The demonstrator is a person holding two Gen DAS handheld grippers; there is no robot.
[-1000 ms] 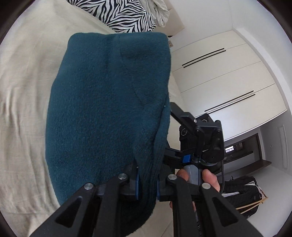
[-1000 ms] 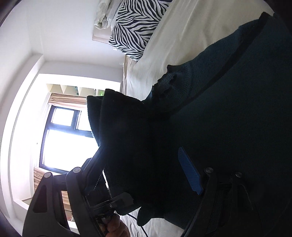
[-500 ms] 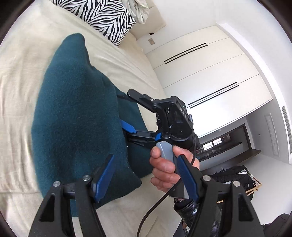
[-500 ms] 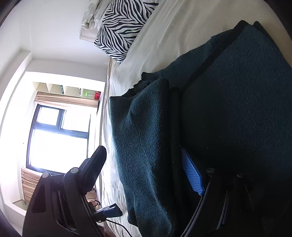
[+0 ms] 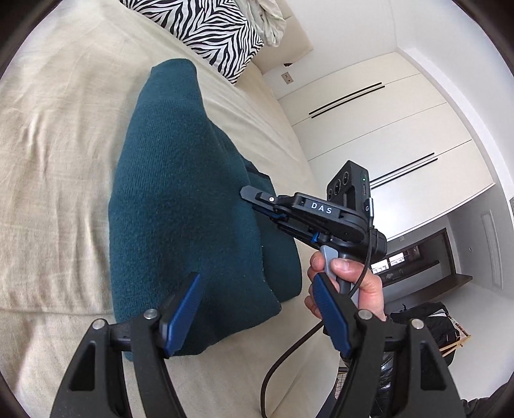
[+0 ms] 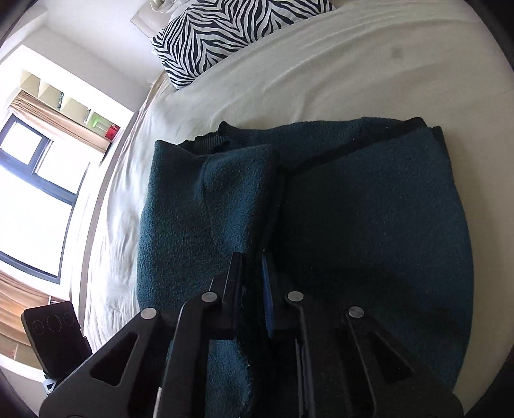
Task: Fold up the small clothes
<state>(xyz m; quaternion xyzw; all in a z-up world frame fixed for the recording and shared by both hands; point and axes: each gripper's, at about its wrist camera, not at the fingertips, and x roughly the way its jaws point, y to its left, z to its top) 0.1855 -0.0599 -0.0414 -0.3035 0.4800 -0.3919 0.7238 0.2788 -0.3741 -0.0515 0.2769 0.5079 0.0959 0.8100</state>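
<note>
A dark teal fleece garment (image 5: 180,205) lies folded in layers on the cream bed sheet (image 5: 57,154). It also fills the right wrist view (image 6: 369,231). My left gripper (image 5: 257,312) is open and empty, just in front of the garment's near edge. My right gripper (image 6: 252,273) has its jaws nearly together, with a fold edge of the garment between them. It shows from the side in the left wrist view (image 5: 257,201), with its tips over the garment's right part.
A zebra-print pillow (image 5: 205,29) lies at the head of the bed, also in the right wrist view (image 6: 225,32). White wardrobe doors (image 5: 401,135) stand to the right. A window (image 6: 29,199) is on the left. A dark backpack (image 5: 427,324) sits on the floor.
My left gripper let go of the garment, opened and drew back. The garment dropped from hanging to lying folded on the bed. My right gripper's jaws came together on a fold edge.
</note>
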